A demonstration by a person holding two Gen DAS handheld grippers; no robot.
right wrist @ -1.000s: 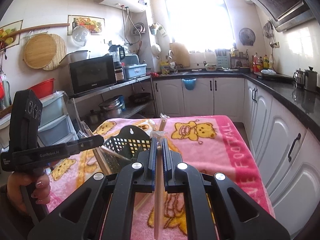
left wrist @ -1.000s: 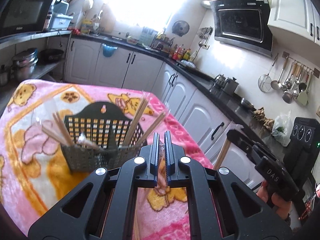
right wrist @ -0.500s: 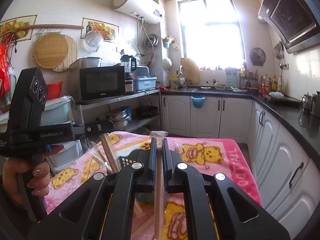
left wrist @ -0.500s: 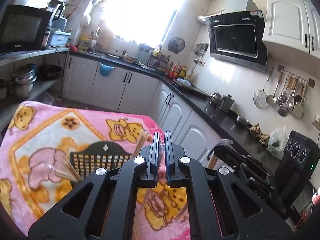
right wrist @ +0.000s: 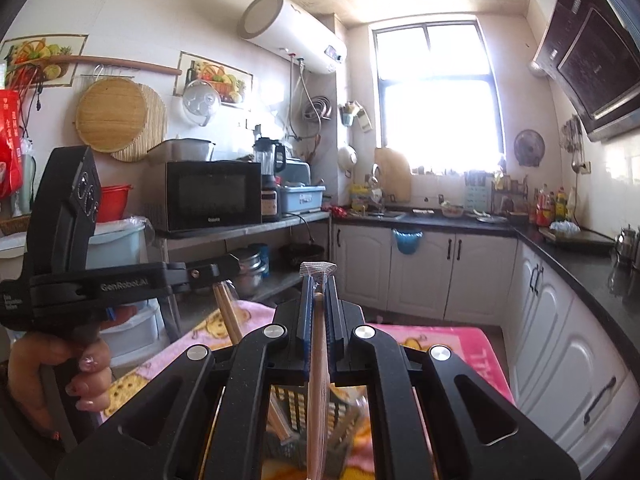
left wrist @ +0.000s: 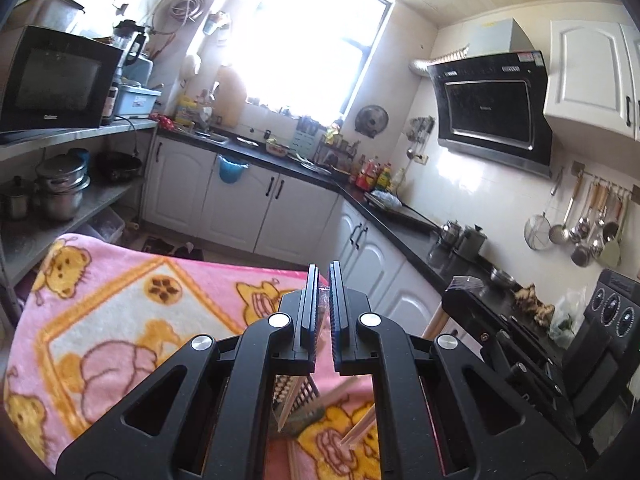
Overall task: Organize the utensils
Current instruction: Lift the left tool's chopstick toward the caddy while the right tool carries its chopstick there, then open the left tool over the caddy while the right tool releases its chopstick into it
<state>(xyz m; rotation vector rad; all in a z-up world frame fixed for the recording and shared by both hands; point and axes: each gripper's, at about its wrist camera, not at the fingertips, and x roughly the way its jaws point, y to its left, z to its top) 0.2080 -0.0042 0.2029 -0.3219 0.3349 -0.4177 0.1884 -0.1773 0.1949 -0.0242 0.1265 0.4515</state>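
Observation:
My right gripper (right wrist: 319,280) is shut on a pair of wrapped wooden chopsticks (right wrist: 318,380), held upright with the clear wrapper tip above the fingers. My left gripper (left wrist: 324,276) is shut on another wrapped pair of chopsticks (left wrist: 290,402); in the right wrist view they hang down from its fingers (right wrist: 229,312). The dark mesh utensil basket (right wrist: 294,404) sits on the pink blanket below both grippers, mostly hidden by the gripper bodies; a part shows in the left wrist view (left wrist: 306,398). The right gripper body (left wrist: 512,332) is at the right in the left wrist view.
A pink bear-print blanket (left wrist: 120,320) covers the table. White cabinets (right wrist: 424,276) and a black counter (left wrist: 400,208) run along the far and right walls. A shelf with a microwave (right wrist: 208,196) and pots (left wrist: 60,188) stands at the left.
Both grippers have risen and tilted upward with their chopsticks. The basket has dropped from the middle of both views to beneath the gripper bodies.

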